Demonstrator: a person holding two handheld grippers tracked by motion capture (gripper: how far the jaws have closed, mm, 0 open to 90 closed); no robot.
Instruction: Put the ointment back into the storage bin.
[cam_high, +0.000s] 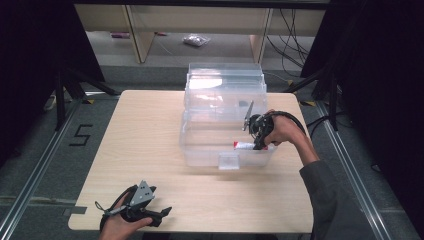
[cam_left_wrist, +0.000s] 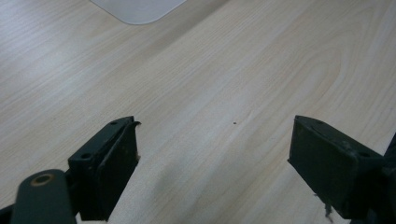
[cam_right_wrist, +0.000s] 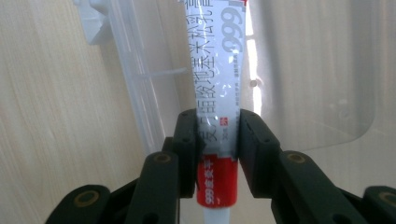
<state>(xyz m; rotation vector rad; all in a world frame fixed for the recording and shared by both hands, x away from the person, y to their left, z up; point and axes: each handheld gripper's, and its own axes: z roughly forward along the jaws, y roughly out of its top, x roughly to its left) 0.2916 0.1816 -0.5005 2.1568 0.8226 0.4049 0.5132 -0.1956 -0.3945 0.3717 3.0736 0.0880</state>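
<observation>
A clear plastic box (cam_high: 200, 145) with its lid (cam_high: 225, 82) swung up at the back stands on the wooden table. My right gripper (cam_high: 261, 136) reaches into the box's front right part and is shut on a white and red tube (cam_high: 245, 146). In the right gripper view the tube (cam_right_wrist: 218, 93) runs up between the jaws, which press its sides; the right gripper (cam_right_wrist: 217, 154) hangs over the box's inner wall (cam_right_wrist: 135, 79). My left gripper (cam_high: 162, 214) rests at the table's front left edge, open and holding nothing. The left gripper (cam_left_wrist: 215, 149) faces bare wood.
The wooden table (cam_high: 145, 135) has bare room left of the box and along the front. A corner of the clear box (cam_left_wrist: 135, 8) shows at the top of the left gripper view. Black stands and cables (cam_high: 325, 75) flank the table.
</observation>
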